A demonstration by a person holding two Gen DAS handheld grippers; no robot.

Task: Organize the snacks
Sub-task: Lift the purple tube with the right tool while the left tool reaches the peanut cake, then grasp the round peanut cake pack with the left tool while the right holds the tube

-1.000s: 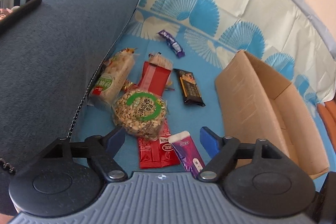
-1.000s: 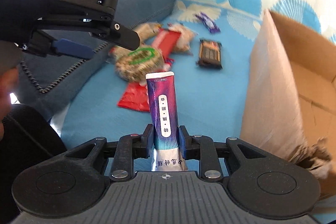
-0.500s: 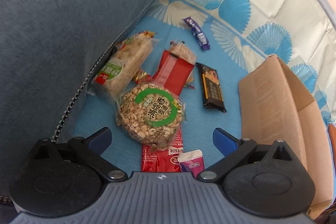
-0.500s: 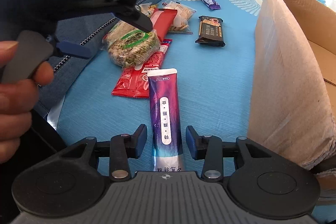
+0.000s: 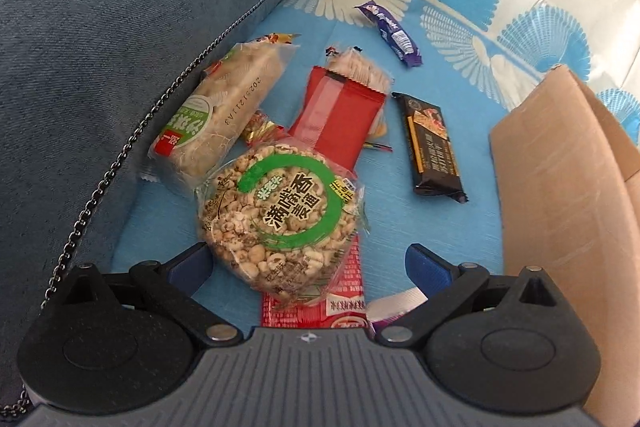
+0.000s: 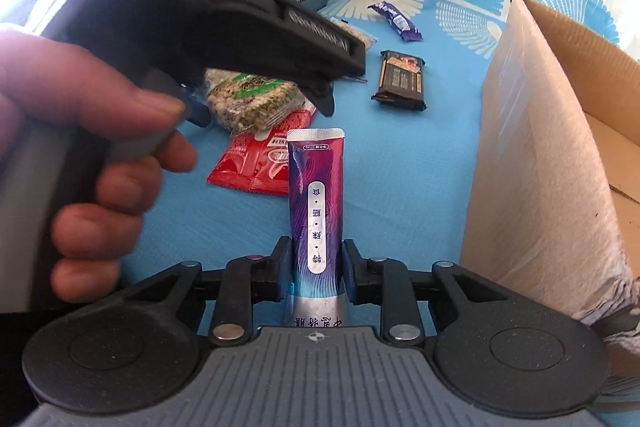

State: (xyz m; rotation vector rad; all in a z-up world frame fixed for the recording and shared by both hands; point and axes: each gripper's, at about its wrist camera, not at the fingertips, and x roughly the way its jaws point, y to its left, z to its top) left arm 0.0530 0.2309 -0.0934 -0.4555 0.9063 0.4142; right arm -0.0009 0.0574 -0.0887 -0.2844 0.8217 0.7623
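On the blue cloth [image 6: 420,163], the right hand-held gripper [image 6: 316,267] clamps the purple stick pack [image 6: 317,203]; left hand-held gripper [image 5: 308,263] gapes around the rice cake [image 5: 280,219].

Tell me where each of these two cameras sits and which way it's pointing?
Left wrist: on the left gripper, looking down over open fingers at the round puffed snack; only the gripper shows.
Right wrist: on the right gripper, looking forward along the purple stick pack between its fingers; the left hand shows.
Shared: the snack pile, black bar and box.
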